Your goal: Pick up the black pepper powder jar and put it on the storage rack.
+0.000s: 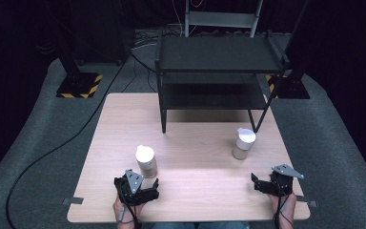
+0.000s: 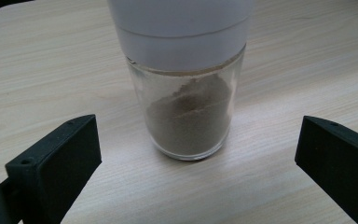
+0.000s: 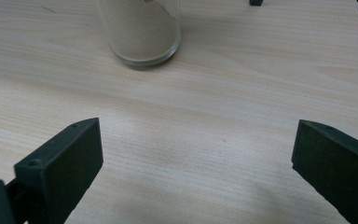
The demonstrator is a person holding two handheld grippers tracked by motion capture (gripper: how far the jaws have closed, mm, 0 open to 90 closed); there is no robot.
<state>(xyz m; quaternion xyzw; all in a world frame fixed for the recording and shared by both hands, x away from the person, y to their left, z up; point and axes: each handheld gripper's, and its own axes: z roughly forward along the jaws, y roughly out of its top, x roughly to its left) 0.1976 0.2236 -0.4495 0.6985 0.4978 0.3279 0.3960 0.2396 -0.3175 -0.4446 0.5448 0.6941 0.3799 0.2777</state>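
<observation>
Left jar (image 1: 146, 161), white cap, brown powder inside, upright on worktop (image 1: 195, 191), well apart from black shelf rack (image 1: 219, 76), on my side of it. My left tongs (image 1: 140, 188) just short of jar, spread wide, gripping nothing. Right jar (image 1: 242, 143) near rack's front right leg. My right tongs (image 1: 262, 183) wide too, empty, near that jar, not touching.

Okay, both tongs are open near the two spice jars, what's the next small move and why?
Probably ease the left tongs forward around the left jar before closing. The jar stands upright, centred between the open jaws but just ahead of them, untouched. The right tongs sit farther from their jar.
</observation>
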